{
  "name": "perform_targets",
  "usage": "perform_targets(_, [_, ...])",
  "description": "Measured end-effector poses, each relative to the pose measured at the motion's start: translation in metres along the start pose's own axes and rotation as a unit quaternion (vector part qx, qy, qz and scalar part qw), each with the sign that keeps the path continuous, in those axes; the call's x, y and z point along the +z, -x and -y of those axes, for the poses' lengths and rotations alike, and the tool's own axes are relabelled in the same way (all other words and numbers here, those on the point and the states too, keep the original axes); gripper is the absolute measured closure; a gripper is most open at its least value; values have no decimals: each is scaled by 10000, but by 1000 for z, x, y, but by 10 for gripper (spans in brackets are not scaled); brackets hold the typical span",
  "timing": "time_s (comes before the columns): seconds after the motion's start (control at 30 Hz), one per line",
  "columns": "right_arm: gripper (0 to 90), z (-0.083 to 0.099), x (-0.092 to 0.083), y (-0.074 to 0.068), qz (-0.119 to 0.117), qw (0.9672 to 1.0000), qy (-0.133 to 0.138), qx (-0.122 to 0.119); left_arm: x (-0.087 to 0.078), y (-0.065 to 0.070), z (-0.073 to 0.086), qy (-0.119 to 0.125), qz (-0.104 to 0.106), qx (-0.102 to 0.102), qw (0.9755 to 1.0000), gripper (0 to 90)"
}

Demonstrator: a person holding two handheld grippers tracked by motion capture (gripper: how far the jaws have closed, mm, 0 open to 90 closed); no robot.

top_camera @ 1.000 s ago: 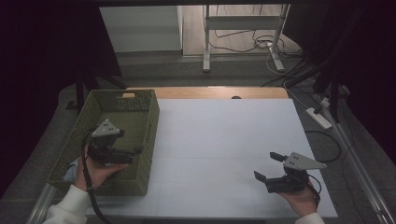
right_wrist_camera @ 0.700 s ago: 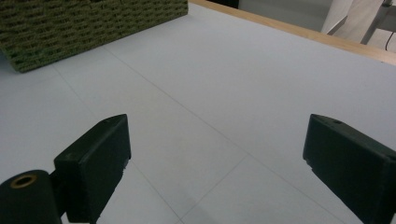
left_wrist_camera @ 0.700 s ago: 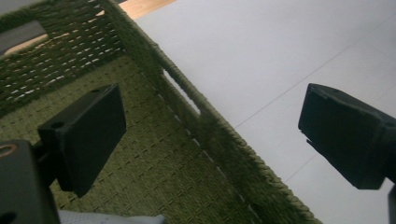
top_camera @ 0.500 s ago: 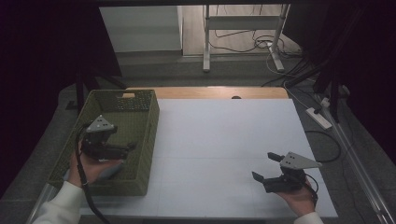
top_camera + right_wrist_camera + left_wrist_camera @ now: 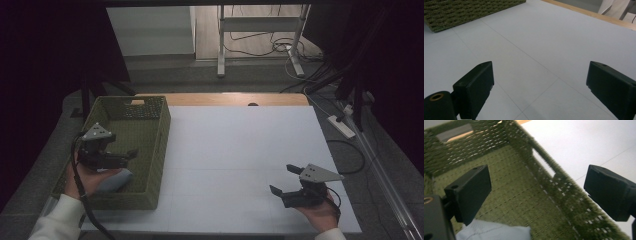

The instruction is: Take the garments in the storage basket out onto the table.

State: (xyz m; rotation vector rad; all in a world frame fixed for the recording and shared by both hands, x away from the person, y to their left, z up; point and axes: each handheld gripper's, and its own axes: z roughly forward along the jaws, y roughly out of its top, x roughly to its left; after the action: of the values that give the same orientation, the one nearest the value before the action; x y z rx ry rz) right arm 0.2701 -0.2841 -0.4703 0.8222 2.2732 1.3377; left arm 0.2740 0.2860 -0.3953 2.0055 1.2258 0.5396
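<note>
Holding 2 grippers: left gripper [image 5: 131,152] over 1 basket [image 5: 159,137]; 1 cloth [image 5: 114,180] inside.

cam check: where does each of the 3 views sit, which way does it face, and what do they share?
High view: above the person's side, facing forward and down on the table; both forearms, left gripper, right gripper.
Left gripper view: on the left gripper, open jaws over the green basket and a pale cloth.
Right gripper view: on the right gripper, open above the table.
Shared: basket, table.

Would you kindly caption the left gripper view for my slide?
Open left gripper above a green woven basket, a pale cloth item lying inside.
</note>
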Motion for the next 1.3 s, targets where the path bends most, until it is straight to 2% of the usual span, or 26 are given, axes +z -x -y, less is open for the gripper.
perform_targets(0.2, [79,0,0,0,26,10000,-33,-50,-3,-13,4,-63,-162,-141,9997,75])
perform_targets(0.7, [82,0,-2,-2,78,9999,-16,-91,-10,-32,14,-171,-345,-337,9987,74])
perform_targets(1.07, [81,2,-1,-2,67,9999,-79,-101,-13,-39,23,-238,-311,-450,9982,74])
perform_targets(1.17, [81,2,-1,-2,79,9999,-85,-102,-12,-42,25,-166,-203,-623,9977,73])
perform_targets(1.3, [82,2,-2,-3,127,9998,-73,-138,-9,-43,25,-271,-242,-579,9977,72])
